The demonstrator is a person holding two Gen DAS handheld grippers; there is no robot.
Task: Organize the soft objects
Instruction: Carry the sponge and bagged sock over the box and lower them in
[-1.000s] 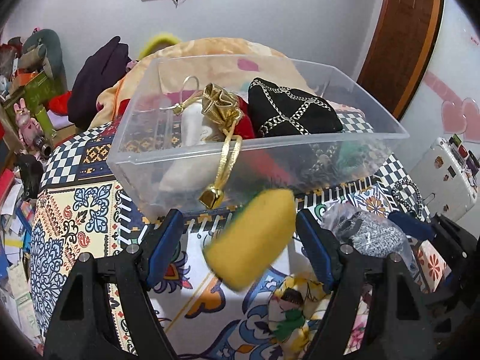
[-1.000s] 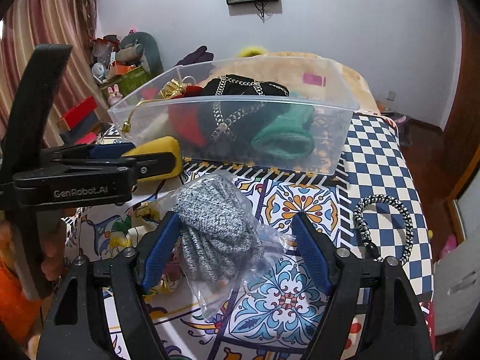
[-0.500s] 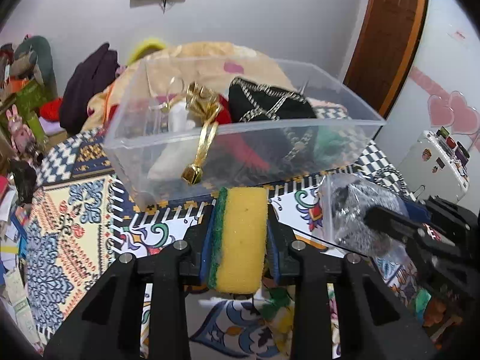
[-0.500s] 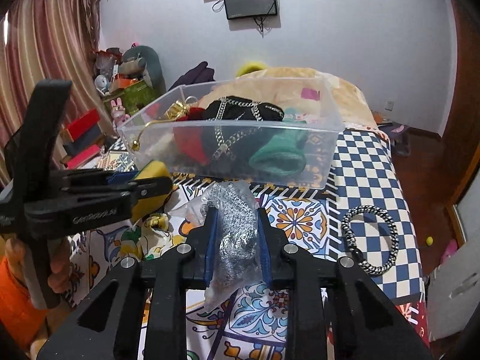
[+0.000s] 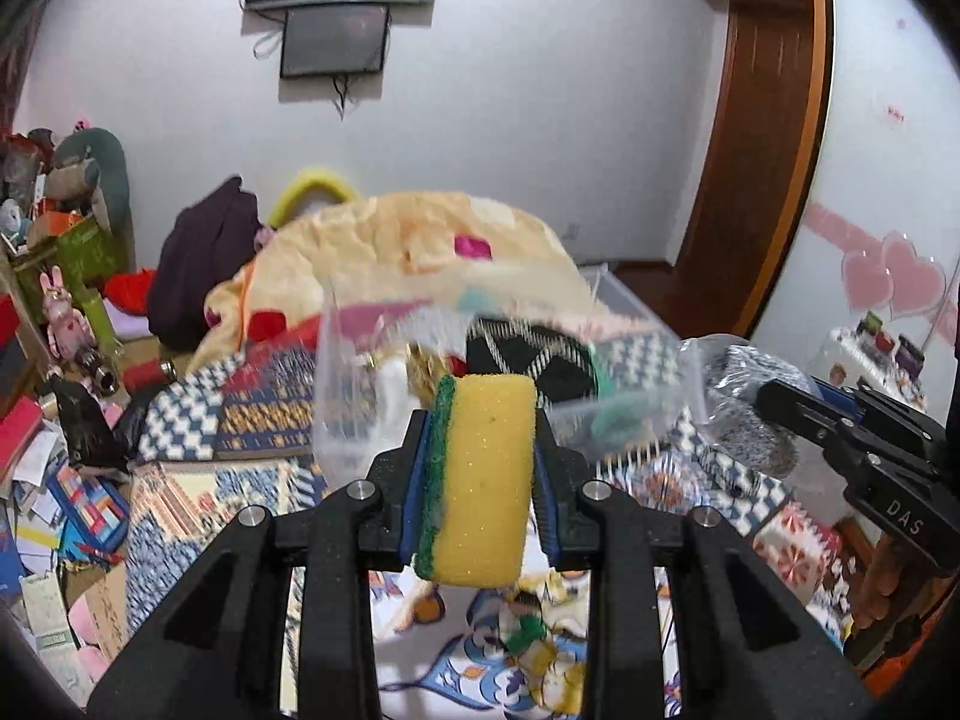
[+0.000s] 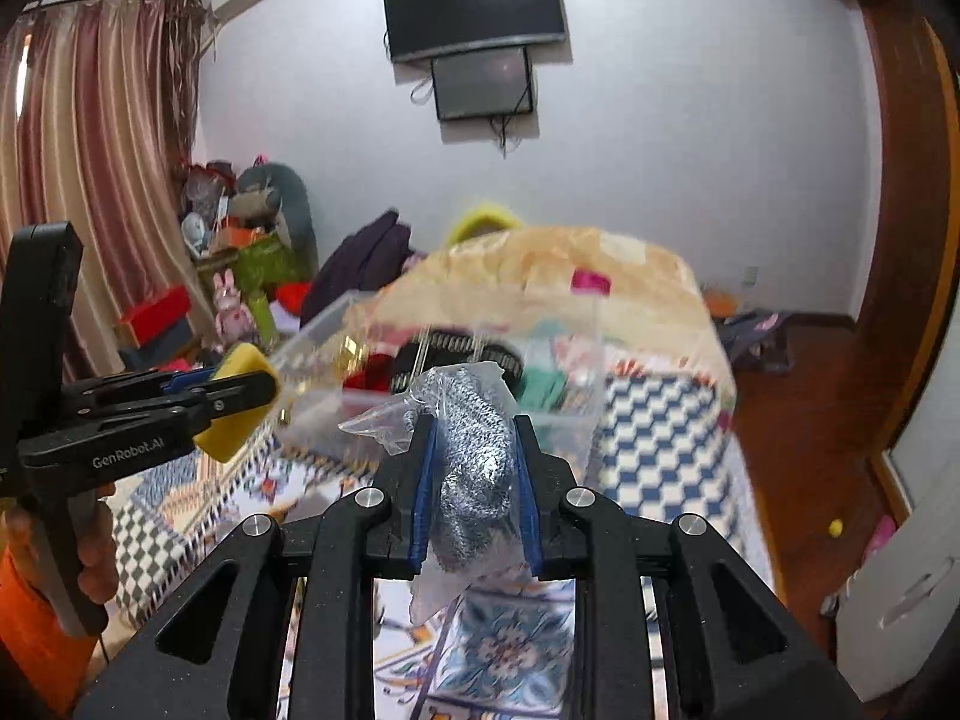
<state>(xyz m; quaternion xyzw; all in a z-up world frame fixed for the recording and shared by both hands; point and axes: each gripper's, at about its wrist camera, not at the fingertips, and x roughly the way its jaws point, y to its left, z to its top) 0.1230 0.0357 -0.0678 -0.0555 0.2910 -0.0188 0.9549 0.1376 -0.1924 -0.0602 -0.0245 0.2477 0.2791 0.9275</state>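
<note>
The left gripper point(image 5: 483, 474) clamped the yellow sponge point(image 5: 480, 480) upright; the right gripper point(image 6: 471, 468) pinched the bagged grey scrubber point(image 6: 477, 450). The clear bin point(image 5: 480, 372) (blurred, seemingly tilted) lay straight ahead of both.

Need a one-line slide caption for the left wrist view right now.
Left gripper clamps a yellow-green sponge before the clear bin; right gripper holds a bagged scrubber.

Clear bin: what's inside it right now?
In the clear bin, blurred by motion: a black item with white chain pattern, something red, a green piece and gold trim. Anything beneath them is covered.
</note>
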